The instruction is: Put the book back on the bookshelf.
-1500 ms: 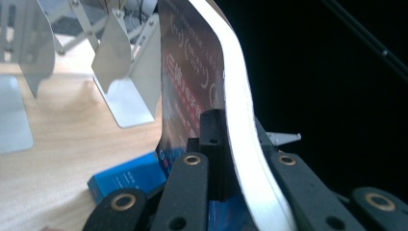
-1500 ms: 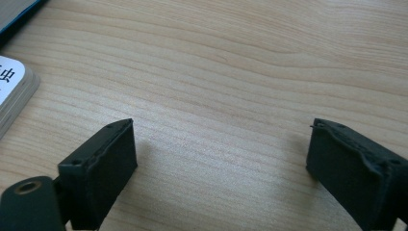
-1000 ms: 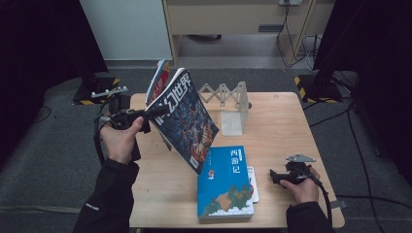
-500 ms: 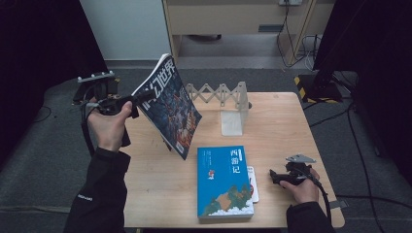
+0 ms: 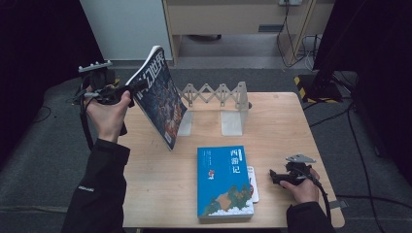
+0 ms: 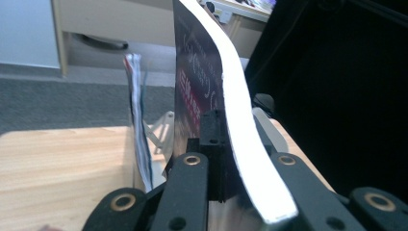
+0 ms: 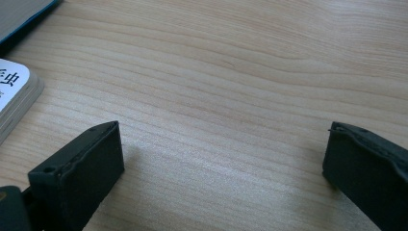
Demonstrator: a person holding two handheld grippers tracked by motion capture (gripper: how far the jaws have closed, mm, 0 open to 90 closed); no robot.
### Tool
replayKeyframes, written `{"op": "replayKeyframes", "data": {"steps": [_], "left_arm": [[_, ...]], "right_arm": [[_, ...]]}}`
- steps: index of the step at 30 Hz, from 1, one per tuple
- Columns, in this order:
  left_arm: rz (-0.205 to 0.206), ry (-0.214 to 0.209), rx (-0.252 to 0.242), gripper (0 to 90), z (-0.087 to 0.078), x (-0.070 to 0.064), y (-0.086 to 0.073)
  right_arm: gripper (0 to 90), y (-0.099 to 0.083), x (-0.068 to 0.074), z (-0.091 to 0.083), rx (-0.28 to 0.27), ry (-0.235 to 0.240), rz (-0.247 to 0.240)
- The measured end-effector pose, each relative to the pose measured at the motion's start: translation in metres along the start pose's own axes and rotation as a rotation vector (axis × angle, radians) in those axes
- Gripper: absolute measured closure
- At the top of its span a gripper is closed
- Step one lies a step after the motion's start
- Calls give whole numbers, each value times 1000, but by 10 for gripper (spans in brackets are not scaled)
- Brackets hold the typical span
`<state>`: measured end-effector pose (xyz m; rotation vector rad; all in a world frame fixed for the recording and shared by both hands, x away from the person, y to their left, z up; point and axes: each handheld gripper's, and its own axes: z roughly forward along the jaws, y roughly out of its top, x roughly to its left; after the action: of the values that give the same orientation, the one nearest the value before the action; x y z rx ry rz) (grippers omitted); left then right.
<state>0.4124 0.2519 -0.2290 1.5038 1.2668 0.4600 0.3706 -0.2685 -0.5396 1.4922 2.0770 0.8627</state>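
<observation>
My left gripper (image 5: 127,92) is shut on the spine edge of a dark magazine (image 5: 159,97), holding it tilted in the air over the table's left side. In the left gripper view the magazine's white spine (image 6: 240,139) curves up from between the jaws. A blue book (image 5: 223,179) lies flat at the table's front middle on top of a smaller white book (image 5: 253,184). My right gripper (image 5: 273,177) rests on the wood just right of those books. Its jaws stand wide apart over bare wood (image 7: 221,144).
An expanding white bookrack (image 5: 218,104) stands at the table's back middle. A thin booklet (image 6: 137,120) stands beyond the magazine in the left gripper view. The wooden table (image 5: 286,126) has bare room on its right half. Dark floor and cables surround it.
My left hand has lifted the magazine up and to the left, away from the rack. The right gripper has stayed still by the blue book.
</observation>
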Motion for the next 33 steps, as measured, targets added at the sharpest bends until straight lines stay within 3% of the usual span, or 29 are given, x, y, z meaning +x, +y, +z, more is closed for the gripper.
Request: {"op": "replayKeyframes", "data": {"steps": [8, 16, 33], "left_arm": [[4, 51, -13, 818, 18, 6, 4], [34, 114, -5, 818, 43, 0, 0], [65, 167, 1, 818, 92, -10, -17]], "right_arm": [[6, 0, 0, 0, 2, 1, -2], [6, 0, 0, 0, 4, 2, -1], [6, 0, 0, 0, 1, 0, -3]]}}
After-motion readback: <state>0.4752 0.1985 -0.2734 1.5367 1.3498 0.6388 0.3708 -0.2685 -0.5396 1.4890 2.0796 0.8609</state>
